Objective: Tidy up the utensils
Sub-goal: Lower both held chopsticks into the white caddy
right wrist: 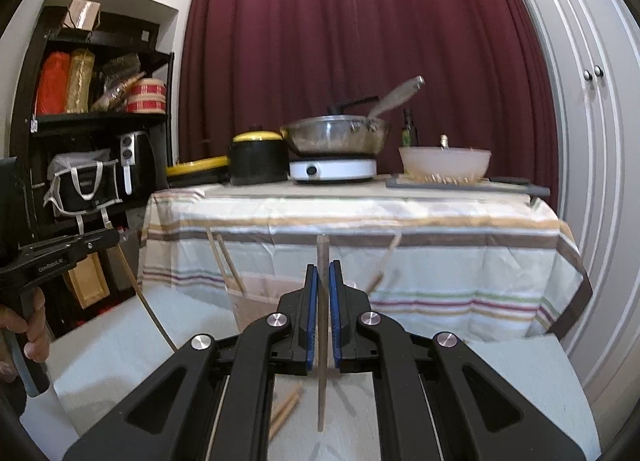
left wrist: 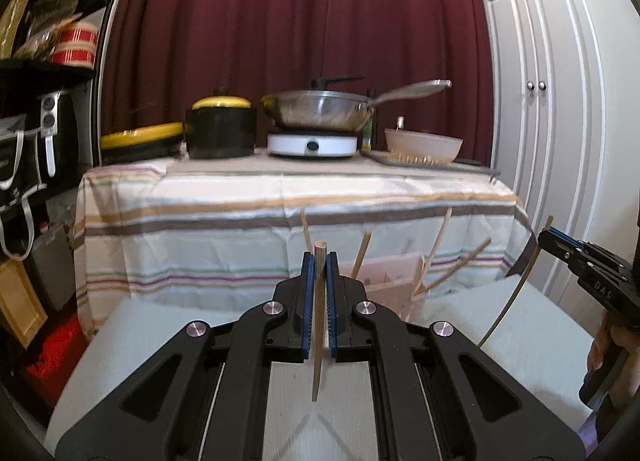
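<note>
My left gripper [left wrist: 319, 261] is shut on a wooden chopstick [left wrist: 319, 325], held upright over the pale table [left wrist: 120, 341]. My right gripper [right wrist: 323, 271] is shut on a second chopstick [right wrist: 322, 341], also upright; it shows at the right edge of the left wrist view [left wrist: 550, 239] with its chopstick [left wrist: 516, 293] hanging down. A cardboard holder [left wrist: 394, 281] ahead of both grippers has several chopsticks [left wrist: 438, 245] sticking out at angles; it also shows in the right wrist view [right wrist: 256, 293]. Loose chopsticks [right wrist: 286, 409] lie on the table under the right gripper.
Behind stands a table with a striped cloth [left wrist: 240, 213] carrying a pan on a white hotplate [left wrist: 312, 143], a black pot with a yellow lid [left wrist: 221, 129], and a white bowl [left wrist: 423, 143] on a tray. Black shelves [right wrist: 80, 121] stand at left, white cupboard doors [left wrist: 552, 121] at right.
</note>
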Available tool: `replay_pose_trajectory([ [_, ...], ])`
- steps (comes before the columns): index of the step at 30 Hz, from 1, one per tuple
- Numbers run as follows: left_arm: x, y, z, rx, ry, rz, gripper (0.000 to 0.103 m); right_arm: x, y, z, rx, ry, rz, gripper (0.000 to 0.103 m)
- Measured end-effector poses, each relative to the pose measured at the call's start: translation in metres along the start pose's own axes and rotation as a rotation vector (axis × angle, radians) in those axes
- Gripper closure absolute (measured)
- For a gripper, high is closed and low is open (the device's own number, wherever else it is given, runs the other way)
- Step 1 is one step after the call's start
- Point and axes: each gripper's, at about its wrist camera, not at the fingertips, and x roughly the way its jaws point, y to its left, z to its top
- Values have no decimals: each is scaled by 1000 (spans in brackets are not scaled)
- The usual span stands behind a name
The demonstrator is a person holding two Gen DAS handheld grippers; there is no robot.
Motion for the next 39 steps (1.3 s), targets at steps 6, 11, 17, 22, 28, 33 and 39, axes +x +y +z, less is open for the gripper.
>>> replay_pose_trajectory([
  [6,3,-7,37,18,-100,-9,97,7,6,33,-22,-99,32,96],
  [11,6,-14,69,35,-193,-13,97,19,6,59,-27,-177,46,96],
  [17,23,-18,99,41,-253,-12,97,41,4,77,-26,-226,48,96],
  [22,40,-18,116,34,-294,-6,97,62,5,78,-35,-226,38,96],
  [28,67,-17,114,7,-281,-10,97,83,-1,70,-14,-203,32,96],
  [33,86,-13,98,-19,-254,-6,97,98,-5,59,-3,-176,26,96],
  [39,103,-14,79,-24,-239,13,97,112,-7,42,-2,-141,12,96],
])
